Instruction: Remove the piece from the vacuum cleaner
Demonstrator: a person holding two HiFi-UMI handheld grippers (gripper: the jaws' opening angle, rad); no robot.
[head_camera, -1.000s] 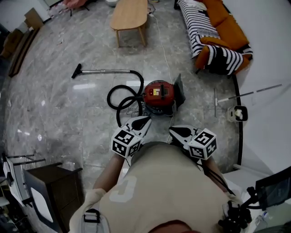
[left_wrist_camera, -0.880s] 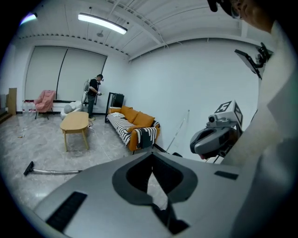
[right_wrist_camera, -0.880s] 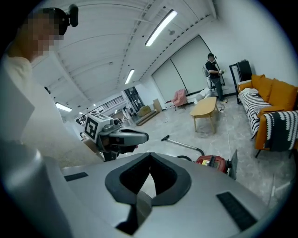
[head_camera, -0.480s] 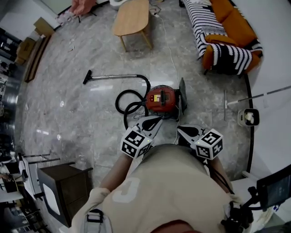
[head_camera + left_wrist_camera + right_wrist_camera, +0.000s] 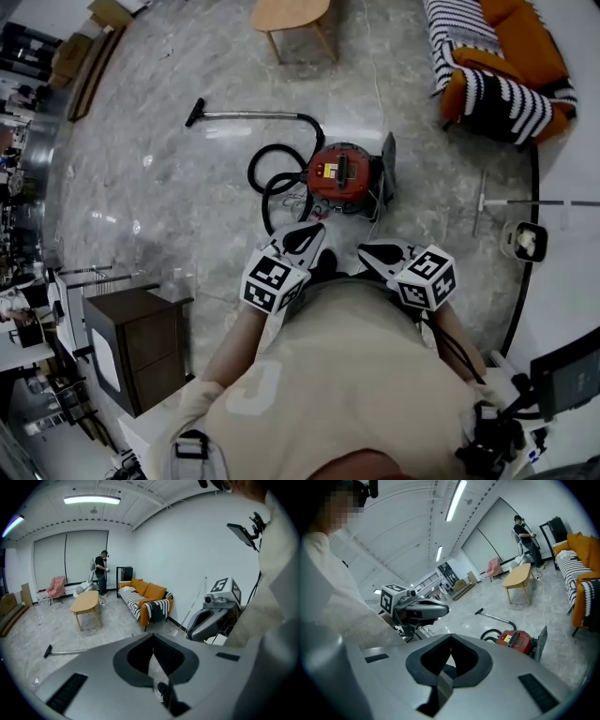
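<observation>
Vacuum sits on the floor just ahead of my shut, empty jaws, left gripper and right gripper; its hose coils beyond the left, wand crosswise, head leftward.

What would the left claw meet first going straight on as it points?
Probably the red vacuum cleaner: the head view shows the left claw aimed down toward it, though depth is unclear.
</observation>
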